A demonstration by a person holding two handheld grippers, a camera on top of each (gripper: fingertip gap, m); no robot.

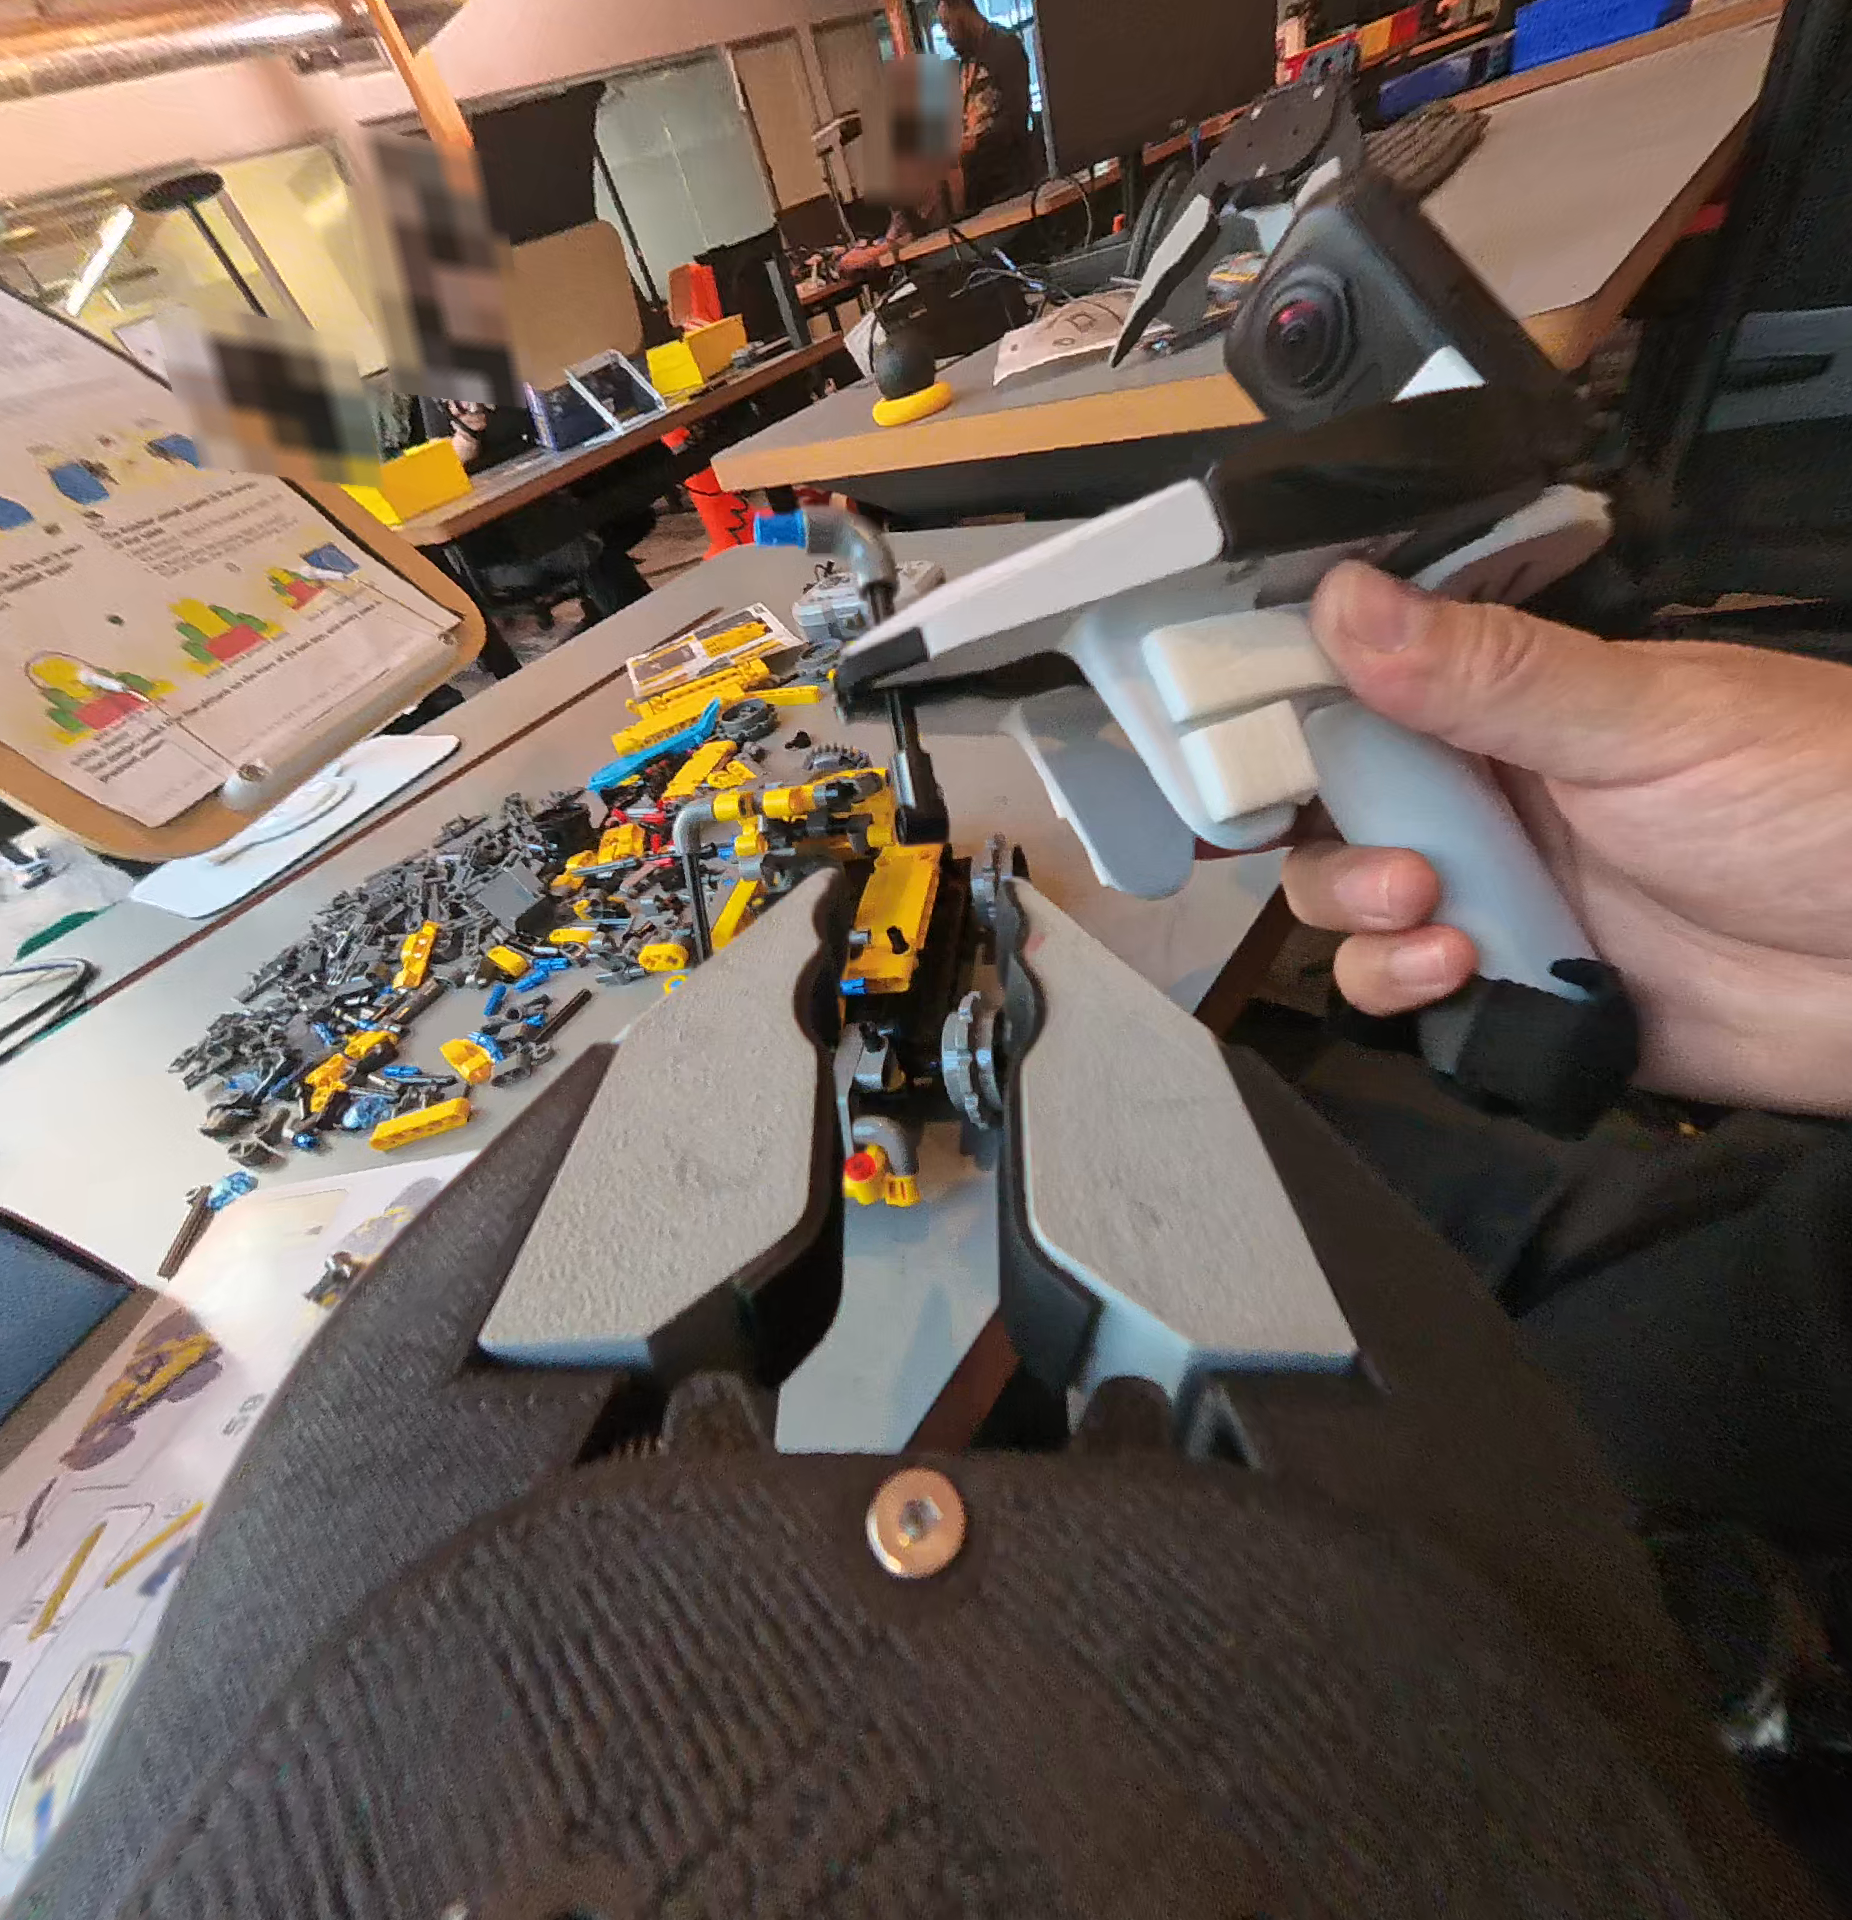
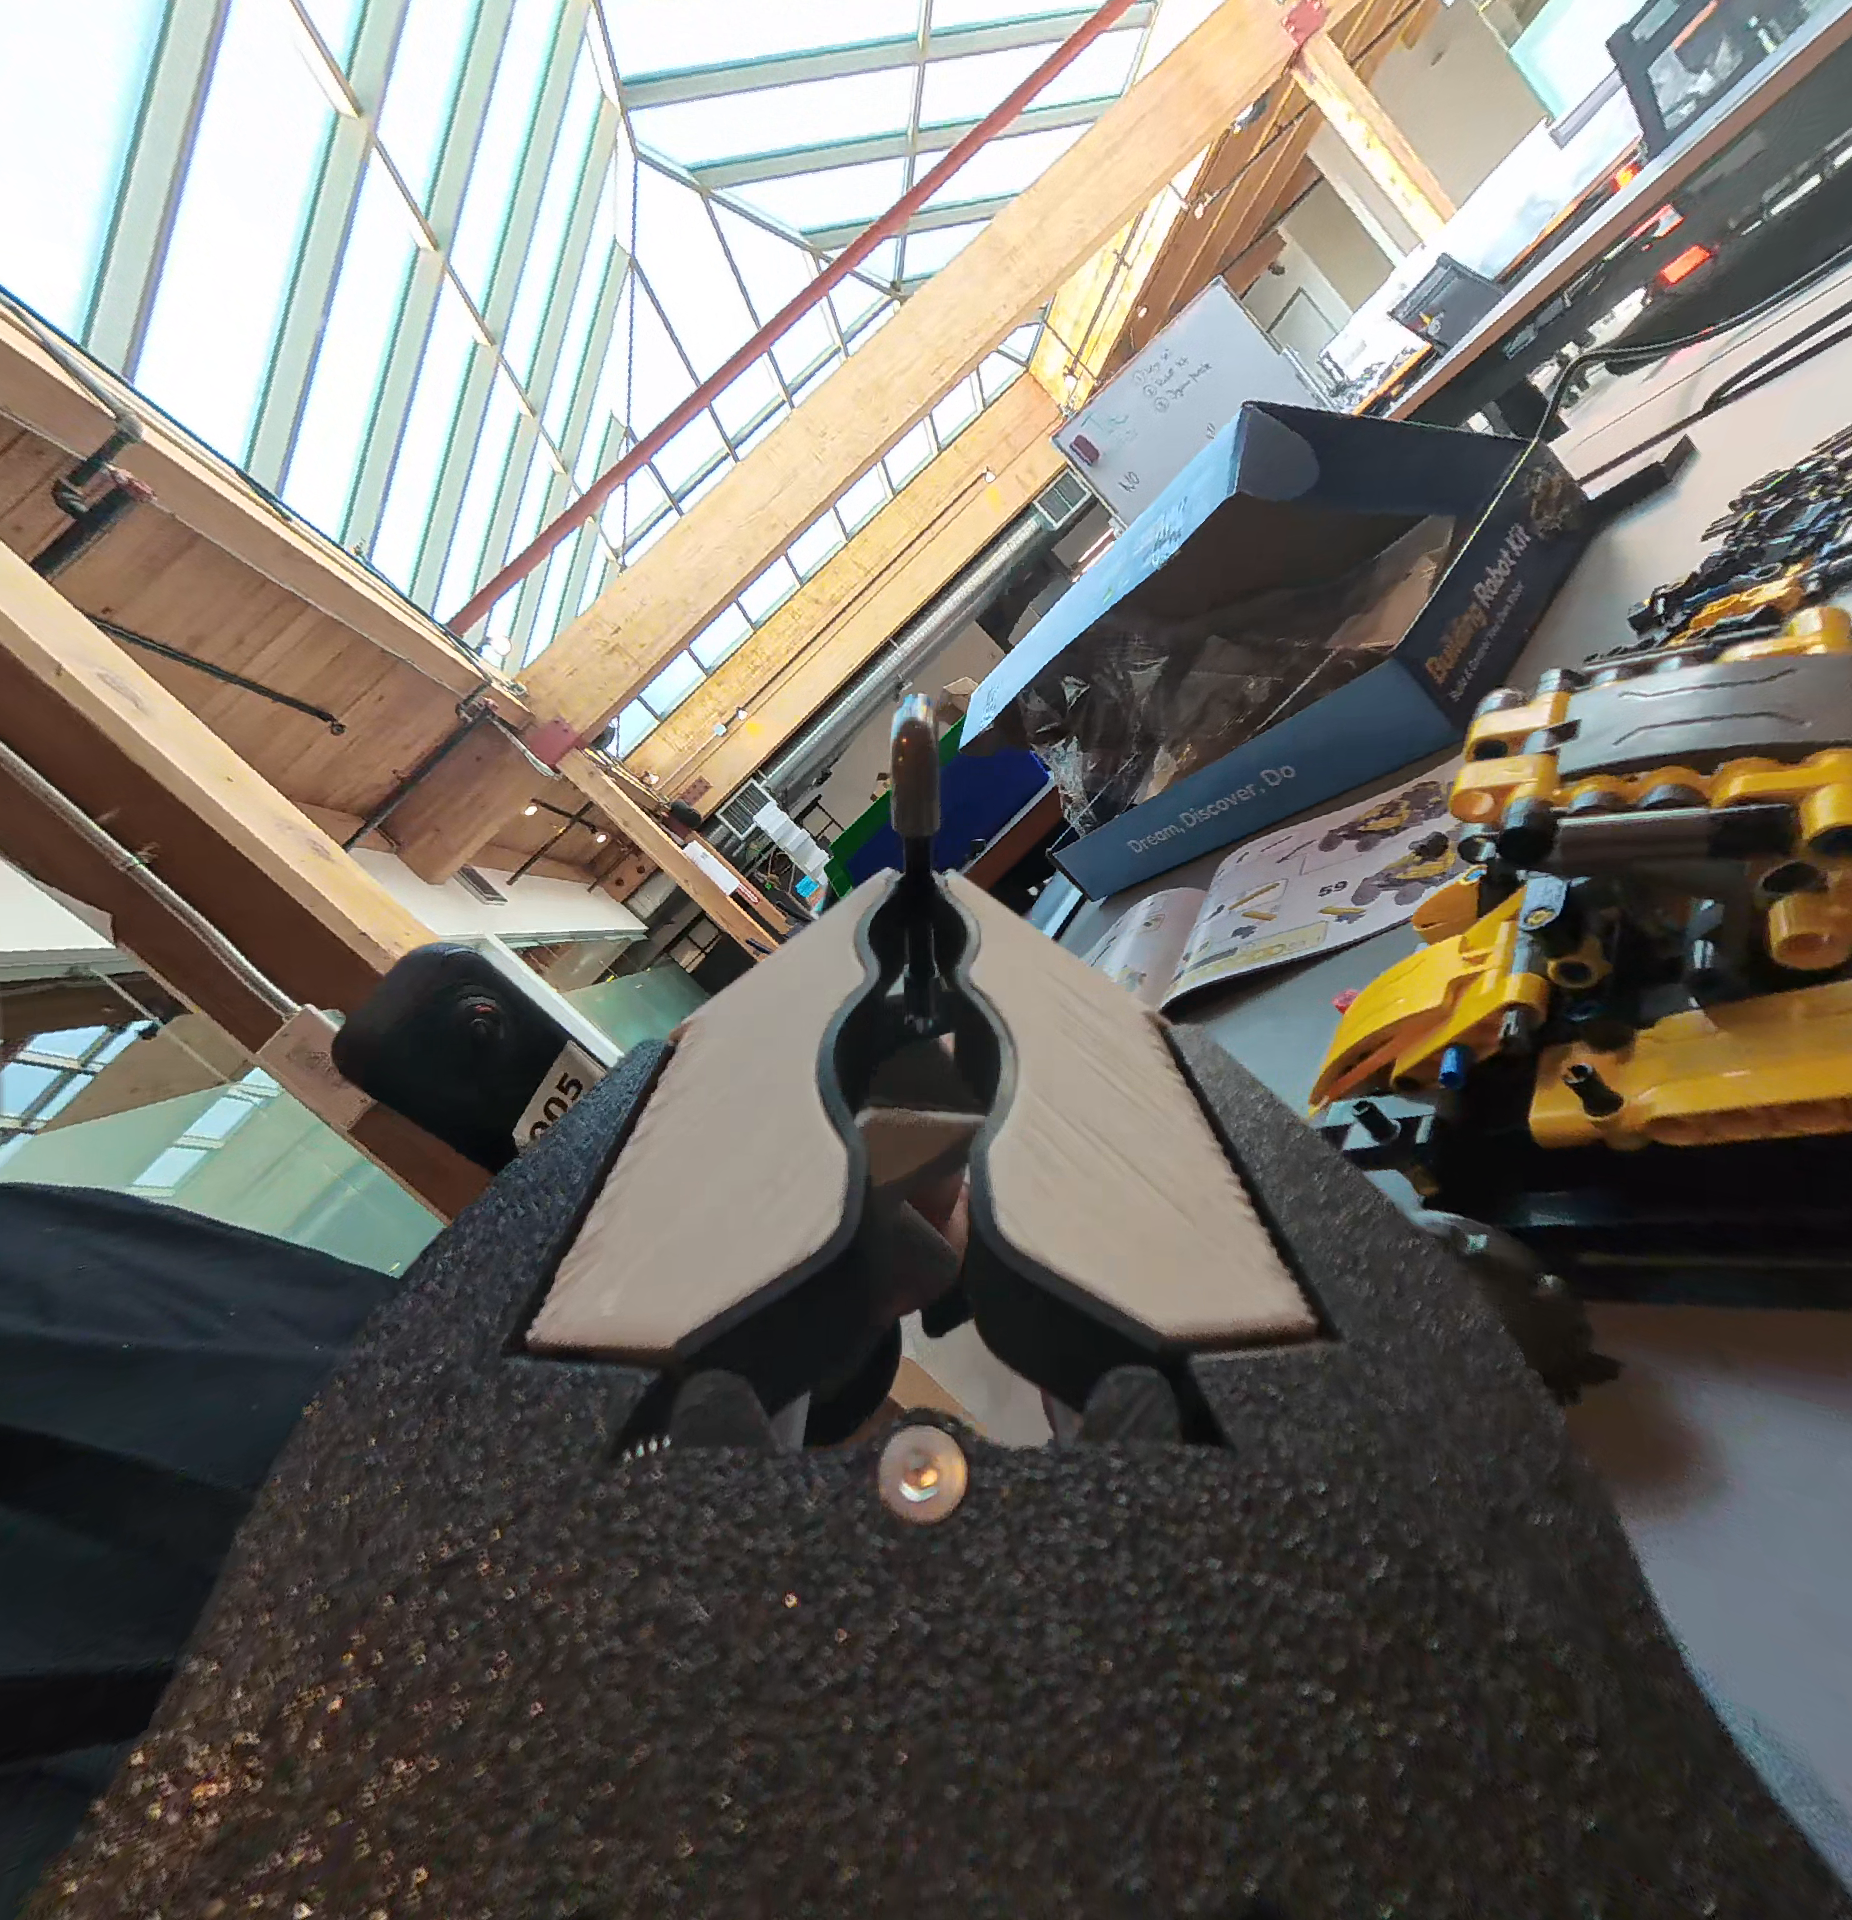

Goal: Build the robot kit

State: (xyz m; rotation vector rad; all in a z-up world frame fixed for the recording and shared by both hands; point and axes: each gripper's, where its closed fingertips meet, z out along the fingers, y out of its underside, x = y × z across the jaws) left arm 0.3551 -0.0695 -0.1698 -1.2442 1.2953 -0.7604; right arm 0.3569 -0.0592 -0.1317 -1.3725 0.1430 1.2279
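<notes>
While the left hand-held gripper (image 1: 917, 914) squeezes the yellow brick model (image 1: 886, 914) between its nearly closed fingers, the right hand-held gripper (image 2: 917, 914) pinches a thin black axle (image 2: 917, 935) with a grey elbow piece (image 1: 849, 545) on top. Loose brick parts (image 1: 413, 966) lie on the desk (image 1: 91, 1132) to the left.

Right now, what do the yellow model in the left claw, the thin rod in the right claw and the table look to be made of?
Yellow model: moulded plastic, glossy, with pin holes and grey gears. Thin rod: black, probably plastic, with a grey elbow piece on its end; too slim to be sure. Table: smooth matte grey top, likely laminate, with a wood-coloured edge.
</notes>
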